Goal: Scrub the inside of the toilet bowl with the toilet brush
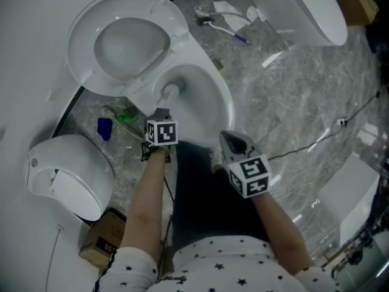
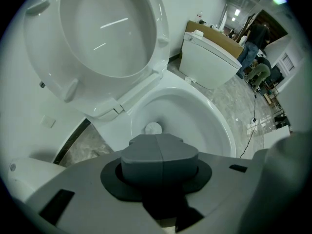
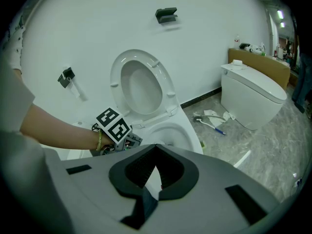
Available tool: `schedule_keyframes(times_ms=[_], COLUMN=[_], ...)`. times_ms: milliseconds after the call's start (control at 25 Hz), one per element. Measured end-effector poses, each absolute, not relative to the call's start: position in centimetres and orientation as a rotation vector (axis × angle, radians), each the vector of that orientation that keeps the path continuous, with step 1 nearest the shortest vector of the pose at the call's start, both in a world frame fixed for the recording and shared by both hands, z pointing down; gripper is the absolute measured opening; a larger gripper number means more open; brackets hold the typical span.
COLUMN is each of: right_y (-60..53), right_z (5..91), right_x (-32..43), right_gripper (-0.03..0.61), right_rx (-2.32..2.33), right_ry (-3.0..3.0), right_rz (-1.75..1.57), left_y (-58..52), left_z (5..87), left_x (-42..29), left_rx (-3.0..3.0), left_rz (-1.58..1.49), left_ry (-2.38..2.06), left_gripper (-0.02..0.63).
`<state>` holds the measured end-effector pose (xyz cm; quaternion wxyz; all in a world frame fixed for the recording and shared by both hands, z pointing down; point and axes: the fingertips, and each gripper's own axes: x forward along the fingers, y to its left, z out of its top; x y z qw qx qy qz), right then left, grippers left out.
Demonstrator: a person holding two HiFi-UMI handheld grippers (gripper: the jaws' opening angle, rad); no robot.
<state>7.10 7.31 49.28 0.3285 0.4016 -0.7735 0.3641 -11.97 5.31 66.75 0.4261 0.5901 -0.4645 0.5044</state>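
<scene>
Pointing down into the toilet bowl [image 1: 209,96], the left gripper [image 1: 161,115] appears in the head view at the bowl's near-left rim. The toilet brush [image 1: 170,92] runs on from its tips, away from the person, so the pale head sits low against the back-left wall, just under the hinge of the raised seat [image 1: 124,41]. The right gripper [image 1: 232,142] hangs at the front rim, outside the bowl and well apart from the brush. In the left gripper view the two grey pads are pressed together along a single seam. The brush head [image 2: 153,128] shows directly beyond them in the bowl's throat, in line with the jaws. The handle is hidden behind the pads, so the clamp on it is a judgement, not a sighting. In the right gripper view the jaws stand parted with nothing between them; only the toilet's white outer wall shows through the gap, and the left gripper [image 3: 130,140] is seen ahead and to the left, over the bowl. With the brush's long axis already aimed into the bowl, scrubbing looks like work for the left arm alone, sweeping the head round the walls.
</scene>
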Motion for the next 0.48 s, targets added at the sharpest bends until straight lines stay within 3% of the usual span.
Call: schedule_keyframes(times_ms=[480], right_y=[7.3], right_z=[49.1], right_x=[6.8], right_gripper=[0.000], right_rx=[1.053], right_ry=[-2.030], right_rz=[0.957], left_y=[7.9], left_z=[66.6], left_x=[-10.6], left_rx=[1.493], left_rz=[1.273], left_ry=[-1.107], left_gripper=[0.153])
